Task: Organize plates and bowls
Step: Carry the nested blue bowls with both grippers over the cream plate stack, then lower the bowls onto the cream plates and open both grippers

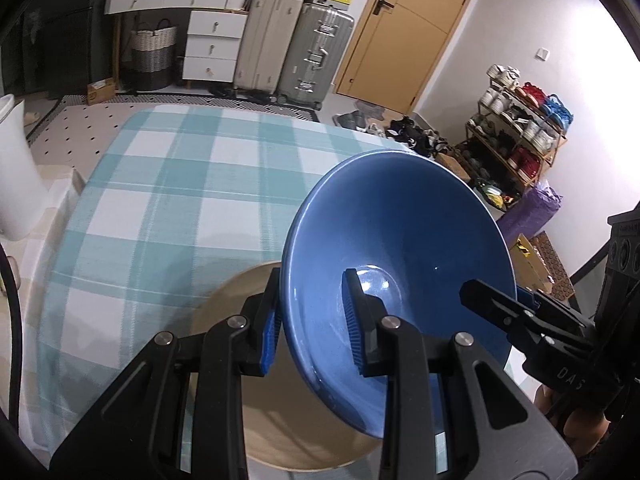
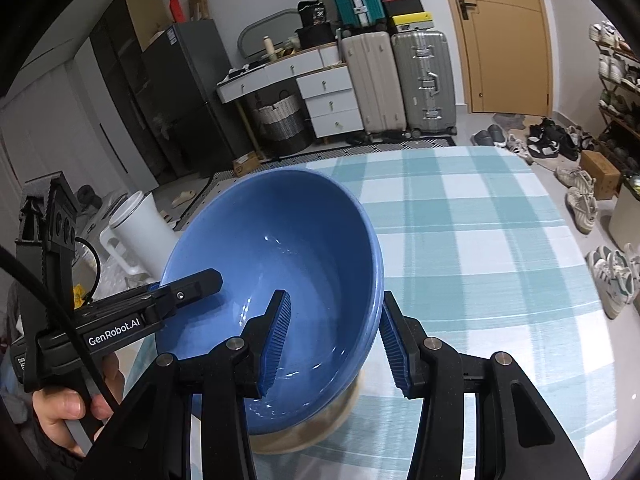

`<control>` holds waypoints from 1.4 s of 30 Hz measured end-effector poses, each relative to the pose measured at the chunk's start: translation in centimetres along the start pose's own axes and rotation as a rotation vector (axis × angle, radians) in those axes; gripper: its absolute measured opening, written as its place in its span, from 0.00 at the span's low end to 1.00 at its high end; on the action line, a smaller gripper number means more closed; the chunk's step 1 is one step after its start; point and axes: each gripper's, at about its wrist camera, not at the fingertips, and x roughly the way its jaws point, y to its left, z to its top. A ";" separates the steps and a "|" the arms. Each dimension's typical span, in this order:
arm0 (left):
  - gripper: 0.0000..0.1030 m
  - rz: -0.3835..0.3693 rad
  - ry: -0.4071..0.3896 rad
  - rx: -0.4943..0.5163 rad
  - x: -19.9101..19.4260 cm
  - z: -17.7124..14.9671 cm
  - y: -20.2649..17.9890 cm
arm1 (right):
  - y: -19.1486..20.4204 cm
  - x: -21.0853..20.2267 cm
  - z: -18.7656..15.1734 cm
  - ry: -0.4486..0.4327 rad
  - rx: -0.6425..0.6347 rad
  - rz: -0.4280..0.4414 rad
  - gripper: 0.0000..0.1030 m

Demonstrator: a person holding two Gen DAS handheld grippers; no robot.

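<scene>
Black gripper linkages fill the near edge of both wrist views. Beyond them, a table covered by a teal-and-white checked cloth (image 1: 168, 184) extends toward the far side of the room, where a white drawer unit (image 1: 212, 46), upright suitcases (image 1: 292, 48), a woven basket (image 1: 154, 54) and a tan door (image 1: 404, 28) stand against the wall; a shoe rack (image 1: 520, 128) occupies the right wall, and loose shoes (image 2: 580, 200) lie on the floor beside the table. The blue bowl (image 1: 400, 232) is tilted above a beige plate (image 1: 224, 304) that rests on the cloth at the near edge. The left gripper (image 1: 312, 312) is narrowly closed on the bowl's left rim, one blue pad inside the bowl and one outside. The right gripper (image 2: 334, 336) clamps the opposite rim in the same manner, its jaws set somewhat wider, with one pad inside and one outside. In the right wrist view, a hand (image 2: 68, 412) grips the handle of the left tool. The bowl covers most of the plate, so contact between the bowl's base and the plate cannot be determined. The table's near edge is cut off by the tooling.
</scene>
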 end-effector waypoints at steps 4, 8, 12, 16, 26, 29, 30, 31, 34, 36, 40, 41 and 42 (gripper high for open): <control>0.25 0.013 0.006 -0.016 0.1 -0.2 1.3 | 0.6 1.1 -0.1 0.017 -0.003 0.013 0.45; 0.25 0.026 0.012 -0.029 0.6 -0.2 2.1 | 1.3 1.9 -0.2 0.030 -0.010 0.021 0.45; 0.25 0.042 0.017 -0.035 0.8 -0.2 3.0 | 1.6 2.9 -0.2 0.045 -0.013 0.034 0.45; 0.25 0.048 0.025 -0.046 1.2 -0.3 3.3 | 1.9 3.5 -0.3 0.055 -0.016 0.039 0.45; 0.25 0.049 0.054 -0.060 2.8 -0.5 4.5 | 1.9 5.2 -0.2 0.081 -0.014 0.039 0.45; 0.25 0.045 0.061 -0.068 3.3 -0.2 4.7 | 1.7 5.6 0.1 0.089 -0.012 0.037 0.45; 0.25 0.045 0.063 -0.069 3.5 -0.1 4.8 | 1.6 5.8 0.3 0.092 -0.013 0.036 0.45; 0.25 0.044 0.065 -0.071 3.8 0.0 4.9 | 1.6 6.0 0.3 0.095 -0.014 0.034 0.45; 0.25 0.038 0.067 -0.074 4.4 0.3 5.1 | 1.2 6.5 0.4 0.104 -0.010 0.033 0.45; 0.25 0.027 0.067 -0.074 4.6 0.3 5.1 | 0.8 6.7 0.4 0.108 -0.005 0.039 0.45; 0.25 0.019 0.061 -0.064 4.9 0.6 5.2 | 0.5 6.9 0.5 0.111 -0.010 0.051 0.45; 0.25 0.017 0.060 -0.064 4.9 0.6 5.3 | 0.5 6.9 0.5 0.111 -0.015 0.053 0.45; 0.25 0.016 0.059 -0.065 5.0 0.7 5.3 | 0.6 7.0 0.5 0.111 -0.019 0.054 0.45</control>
